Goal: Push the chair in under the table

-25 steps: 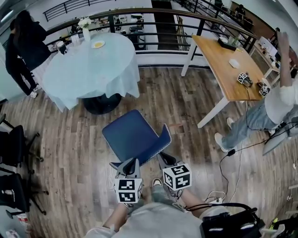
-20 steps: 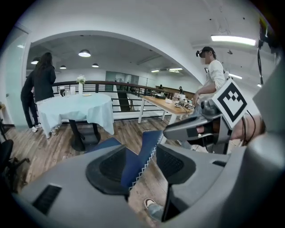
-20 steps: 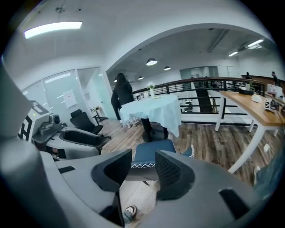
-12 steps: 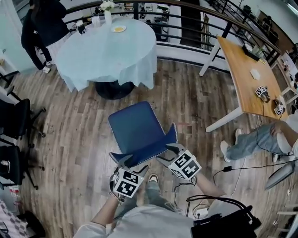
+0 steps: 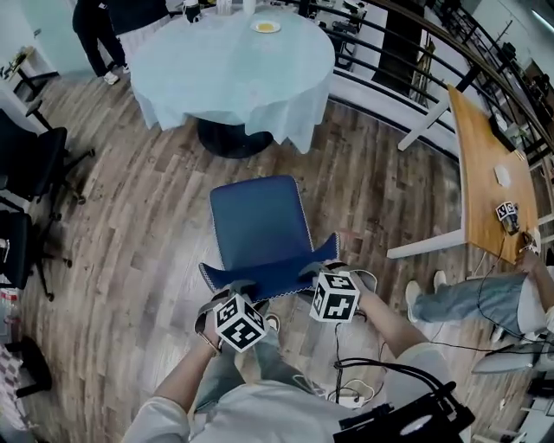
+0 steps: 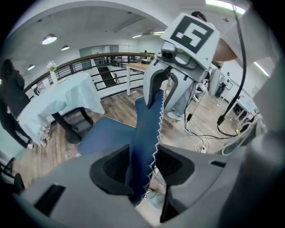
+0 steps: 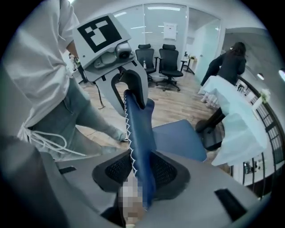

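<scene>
- Head view: your left gripper [image 5: 232, 291] and right gripper [image 5: 318, 272] have just been closing and clamp the backrest [image 5: 273, 277] of the blue fabric chair [image 5: 258, 221].
- That chair sits at six o'clock of the round, pale-clothed table [image 5: 234, 65], apart.

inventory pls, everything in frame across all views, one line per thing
blue chair: 1, blue, floor centre, short of the round table
round table: 1, pale blue cloth, top centre
plate: 1, white, on the round table
wooden table: 1, tan top, white legs, right
spare gripper: 1, marker cube, on the wooden table
office chairs: at least 2, black, left edge
railing: 1, black, behind the tables
cables: several, black, floor at right
bystanders: 2, dark clothes by the round table; jeans at right
left gripper: grey, jaws just closed onto the chair's backrest
right gripper: grey, jaws just closed onto the backrest too
</scene>
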A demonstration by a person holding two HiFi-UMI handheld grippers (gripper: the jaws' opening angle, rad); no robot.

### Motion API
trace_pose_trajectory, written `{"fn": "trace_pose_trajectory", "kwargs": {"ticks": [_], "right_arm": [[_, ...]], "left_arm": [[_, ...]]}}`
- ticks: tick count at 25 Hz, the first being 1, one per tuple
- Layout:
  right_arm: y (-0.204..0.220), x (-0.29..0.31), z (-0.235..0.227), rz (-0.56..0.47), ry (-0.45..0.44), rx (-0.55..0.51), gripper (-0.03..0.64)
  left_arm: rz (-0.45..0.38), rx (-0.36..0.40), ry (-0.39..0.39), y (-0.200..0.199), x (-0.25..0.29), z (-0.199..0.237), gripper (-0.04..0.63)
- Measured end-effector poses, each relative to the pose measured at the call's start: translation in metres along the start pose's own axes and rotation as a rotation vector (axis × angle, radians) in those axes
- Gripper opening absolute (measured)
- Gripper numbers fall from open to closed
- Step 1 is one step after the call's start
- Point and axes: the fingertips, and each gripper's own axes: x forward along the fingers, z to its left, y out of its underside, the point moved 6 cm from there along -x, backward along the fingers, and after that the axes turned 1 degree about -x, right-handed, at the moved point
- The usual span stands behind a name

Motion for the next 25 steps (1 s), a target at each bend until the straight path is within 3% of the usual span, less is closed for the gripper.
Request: {"fn": "trace_pose_trajectory", "kwargs": {"ticks": [3, 25], "right_arm": [[0.002, -0.001, -0.004, -0.010, -0.033, -0.011, 0.133], [0.001, -0.001, -0.023, -0.034, -0.015, 0.002, 0.135]], "left_arm": [[0.010, 0.030, 0.014, -0.002, 0.003, 0.001, 0.161], [-0.008, 0.006, 0.006, -0.011, 0.005, 0.018, 0.169]]}}
